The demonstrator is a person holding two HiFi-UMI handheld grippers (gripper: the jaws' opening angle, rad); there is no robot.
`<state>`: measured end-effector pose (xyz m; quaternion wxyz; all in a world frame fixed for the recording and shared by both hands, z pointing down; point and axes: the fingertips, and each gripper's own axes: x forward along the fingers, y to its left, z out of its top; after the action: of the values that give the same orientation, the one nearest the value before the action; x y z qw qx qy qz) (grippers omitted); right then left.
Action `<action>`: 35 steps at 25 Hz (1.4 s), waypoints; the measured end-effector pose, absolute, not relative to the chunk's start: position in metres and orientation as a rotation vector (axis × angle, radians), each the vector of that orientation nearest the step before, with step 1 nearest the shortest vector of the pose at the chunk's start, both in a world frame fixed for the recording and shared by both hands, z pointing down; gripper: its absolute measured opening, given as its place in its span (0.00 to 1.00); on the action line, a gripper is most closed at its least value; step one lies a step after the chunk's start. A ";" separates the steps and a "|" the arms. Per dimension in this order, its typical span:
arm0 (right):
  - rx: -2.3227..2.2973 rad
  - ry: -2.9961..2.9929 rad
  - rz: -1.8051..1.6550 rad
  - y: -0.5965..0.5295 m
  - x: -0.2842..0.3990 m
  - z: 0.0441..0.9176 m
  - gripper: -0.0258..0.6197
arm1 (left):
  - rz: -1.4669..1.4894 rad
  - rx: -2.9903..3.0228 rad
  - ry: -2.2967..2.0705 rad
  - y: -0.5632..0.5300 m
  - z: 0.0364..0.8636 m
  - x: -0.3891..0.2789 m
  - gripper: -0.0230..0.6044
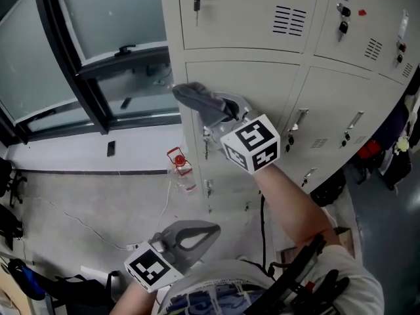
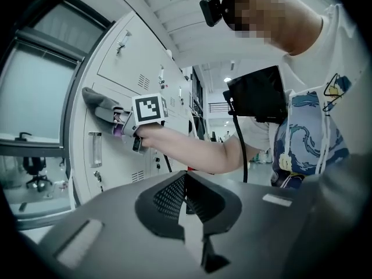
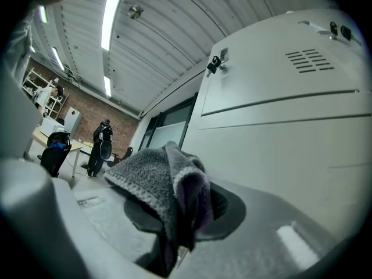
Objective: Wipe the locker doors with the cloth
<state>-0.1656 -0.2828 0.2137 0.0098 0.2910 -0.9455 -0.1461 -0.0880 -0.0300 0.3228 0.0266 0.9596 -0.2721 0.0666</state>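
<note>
While in the right tool (image 1: 224, 112), one cloth (image 1: 197, 98) at one door (image 1: 266, 87).

Two tongs are in play: the left tongs (image 1: 209, 230) and the right tongs (image 1: 230, 115). One grey cloth (image 1: 199, 99). At least five locker doors (image 1: 252, 87) are on show. One red-capped bottle (image 1: 182, 170) is on the floor.

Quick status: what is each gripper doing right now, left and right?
Left gripper: closed, jaws together, nothing between them, held low away from the lockers.
Right gripper: closed on the grey cloth, at the locker door.
</note>
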 end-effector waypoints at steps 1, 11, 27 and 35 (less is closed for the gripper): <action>0.919 -2.950 -0.455 -0.284 -0.162 0.214 0.18 | 0.204 2.959 -0.840 -0.031 0.323 -0.088 0.04; 1.078 -2.884 -0.452 -0.302 -0.091 0.216 0.18 | 0.199 2.991 -0.746 -0.039 0.324 -0.059 0.04; 1.379 -2.739 -0.398 -0.330 0.060 0.220 0.18 | 0.195 3.012 -0.618 -0.048 0.327 0.002 0.04; 1.351 -2.737 -0.414 -0.315 0.064 0.221 0.18 | 0.194 2.993 -0.649 -0.046 0.329 0.004 0.04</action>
<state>0.0643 -0.3152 0.2214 0.0305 0.4384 -0.8882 -0.1342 0.0037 -0.0461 0.3288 0.0362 0.9747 -0.2114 0.0631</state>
